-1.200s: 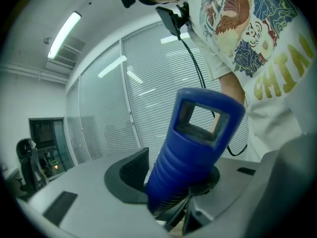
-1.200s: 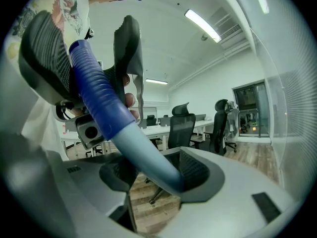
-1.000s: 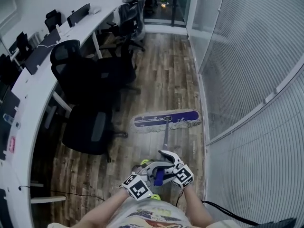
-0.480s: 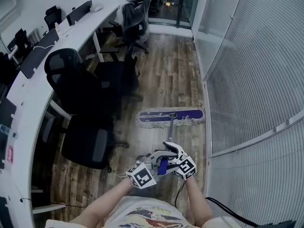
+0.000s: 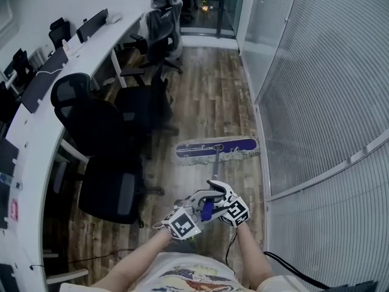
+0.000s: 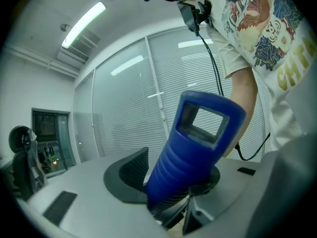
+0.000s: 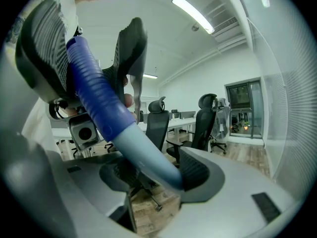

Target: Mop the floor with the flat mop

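Observation:
The flat mop's blue head (image 5: 217, 148) with its white fringe lies on the wood floor, close to the glass wall. Its pole (image 5: 214, 172) rises toward me. My left gripper (image 5: 200, 212) is shut on the ribbed blue handle end (image 6: 198, 143), and my left gripper (image 6: 173, 192) has its jaws around the base of that grip. Those jaws have just been opening slightly, with the grip still between them. My right gripper (image 5: 213, 194) is shut on the pole just below the handle. In the right gripper view the pale pole (image 7: 143, 150) passes between the jaws of my right gripper (image 7: 153, 172).
Black office chairs (image 5: 91, 111) (image 5: 112, 187) crowd the left of the aisle beside a curved white desk (image 5: 42, 111). A glass wall with blinds (image 5: 316, 102) runs along the right. A black cable (image 5: 285, 266) trails by my right arm. A doorway (image 5: 203, 5) ends the aisle.
The mop head and both grippers have moved forward along the aisle past the nearest chair, mostly in the first half second. Both grips on the mop hold as before.

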`<move>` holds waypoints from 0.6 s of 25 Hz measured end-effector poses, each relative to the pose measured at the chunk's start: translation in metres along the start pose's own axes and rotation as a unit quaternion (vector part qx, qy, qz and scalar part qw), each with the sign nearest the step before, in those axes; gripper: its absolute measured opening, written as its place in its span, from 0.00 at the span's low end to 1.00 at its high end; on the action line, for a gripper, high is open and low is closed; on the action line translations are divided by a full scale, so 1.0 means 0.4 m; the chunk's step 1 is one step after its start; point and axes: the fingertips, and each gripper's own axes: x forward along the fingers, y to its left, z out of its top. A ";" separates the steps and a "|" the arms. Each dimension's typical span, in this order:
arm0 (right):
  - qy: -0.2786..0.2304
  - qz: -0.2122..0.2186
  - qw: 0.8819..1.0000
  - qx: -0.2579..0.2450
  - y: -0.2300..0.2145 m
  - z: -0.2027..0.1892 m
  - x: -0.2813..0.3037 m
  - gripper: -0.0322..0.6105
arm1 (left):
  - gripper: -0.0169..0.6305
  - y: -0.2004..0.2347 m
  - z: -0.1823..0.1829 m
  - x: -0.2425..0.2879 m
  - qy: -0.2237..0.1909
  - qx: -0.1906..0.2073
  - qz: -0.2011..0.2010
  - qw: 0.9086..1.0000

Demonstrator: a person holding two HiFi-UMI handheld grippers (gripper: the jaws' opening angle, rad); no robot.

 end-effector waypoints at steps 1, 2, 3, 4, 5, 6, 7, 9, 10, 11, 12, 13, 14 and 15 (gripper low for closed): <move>0.001 0.001 1.000 -0.003 0.014 -0.004 -0.011 0.40 | 0.25 -0.016 0.003 -0.003 0.001 -0.002 0.006 1.000; 0.002 0.003 1.000 -0.006 0.030 -0.008 -0.024 0.40 | 0.25 -0.035 0.008 -0.005 0.002 -0.004 0.012 1.000; 0.003 0.003 1.000 -0.008 0.047 -0.013 -0.039 0.40 | 0.25 -0.056 0.013 -0.007 0.003 -0.006 0.016 1.000; 0.003 0.004 1.000 -0.011 0.064 -0.020 -0.057 0.40 | 0.25 -0.080 0.020 -0.009 0.005 -0.007 0.020 1.000; 0.003 0.006 1.000 -0.012 0.085 -0.029 -0.076 0.40 | 0.25 -0.107 0.028 -0.010 0.006 -0.008 0.023 1.000; 0.003 0.009 1.000 -0.012 0.110 -0.034 -0.099 0.40 | 0.25 -0.139 0.038 -0.012 0.007 -0.008 0.025 1.000; 0.003 0.013 1.000 -0.011 0.142 -0.035 -0.123 0.40 | 0.25 -0.175 0.049 -0.015 0.008 -0.009 0.026 1.000; 0.003 0.018 1.000 -0.008 0.215 -0.038 -0.177 0.40 | 0.25 -0.259 0.073 -0.026 0.009 -0.008 0.028 1.000; 0.003 0.019 1.000 -0.006 0.256 -0.046 -0.206 0.40 | 0.25 -0.307 0.084 -0.033 0.010 -0.008 0.028 1.000; 0.004 0.020 1.000 -0.006 0.298 -0.059 -0.235 0.40 | 0.25 -0.358 0.092 -0.042 0.010 -0.008 0.028 1.000; 0.005 0.021 1.000 -0.006 0.342 -0.073 -0.264 0.40 | 0.25 -0.411 0.098 -0.052 0.012 -0.008 0.027 1.000; 0.005 0.021 1.000 -0.006 0.385 -0.087 -0.292 0.40 | 0.25 -0.464 0.103 -0.062 0.014 -0.006 0.025 1.000; 0.005 0.020 1.000 -0.006 0.428 -0.100 -0.320 0.40 | 0.25 -0.516 0.110 -0.072 0.014 -0.004 0.023 1.000; 0.006 0.018 1.000 -0.007 0.467 -0.111 -0.348 0.40 | 0.25 -0.566 0.119 -0.081 0.013 -0.002 0.021 1.000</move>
